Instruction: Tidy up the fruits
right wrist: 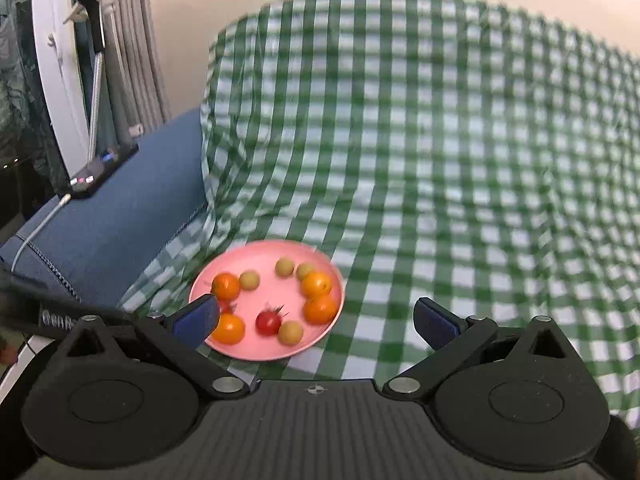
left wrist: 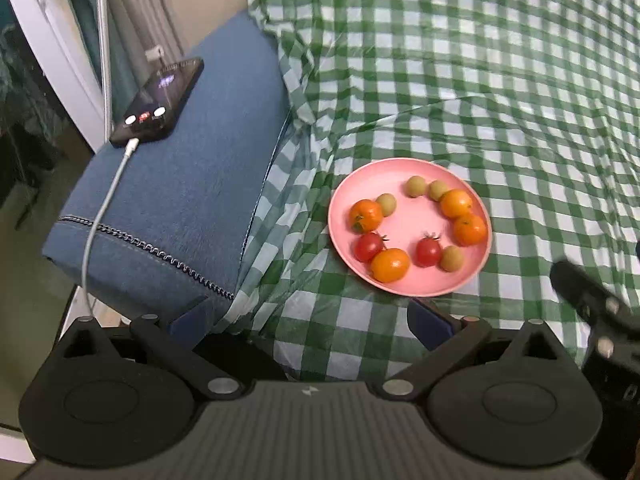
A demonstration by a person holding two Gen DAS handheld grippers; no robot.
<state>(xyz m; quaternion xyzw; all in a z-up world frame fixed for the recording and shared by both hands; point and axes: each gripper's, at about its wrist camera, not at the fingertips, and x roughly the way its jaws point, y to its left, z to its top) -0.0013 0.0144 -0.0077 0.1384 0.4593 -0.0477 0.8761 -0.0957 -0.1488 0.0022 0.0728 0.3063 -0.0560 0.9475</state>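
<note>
Left wrist: left claw (left wrist: 308, 320) spread wide, empty; pink plate (left wrist: 404, 284) on checked cloth (left wrist: 480, 80), fruits mixed.

Right wrist: right claw (right wrist: 316, 322) agape, empty, near plate; approach slowly, pinch one tomato (right wrist: 268, 322) gently.

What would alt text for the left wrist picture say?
A pink plate on a green checked cloth holds four oranges, two red tomatoes and four small green fruits in a loose ring. The open left gripper hovers near it; a phone lies charging on a blue cushion.
</note>
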